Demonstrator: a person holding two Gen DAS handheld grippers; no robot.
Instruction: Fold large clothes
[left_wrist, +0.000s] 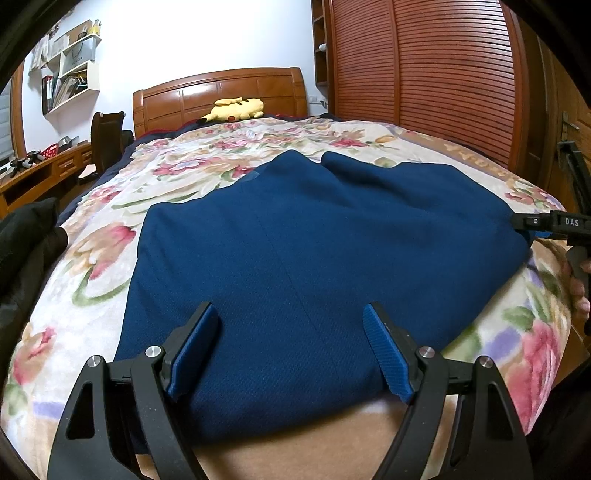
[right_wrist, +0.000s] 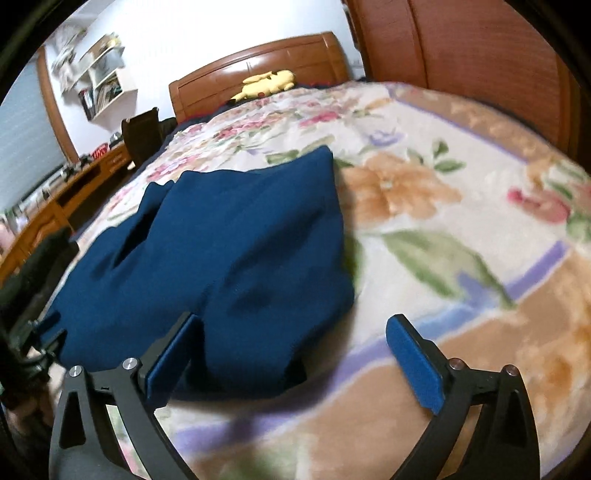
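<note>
We saw the blue garment (left_wrist: 314, 236) lying folded and mostly flat on the floral blanket (left_wrist: 110, 236) of the bed, near its foot end. The left gripper (left_wrist: 295, 350) hovered over the garment's near edge, jaws spread wide, blue pads (left_wrist: 195, 350) clear of the cloth, nothing held. The right gripper (right_wrist: 295, 358) sat at the garment's right corner, jaws wide apart and holding nothing; the cloth lay between them, close against the left pad (right_wrist: 170, 354), though contact was unclear. That view was blurred. A yellow plush toy (left_wrist: 236, 109) lay by the wooden headboard (left_wrist: 221, 92).
</note>
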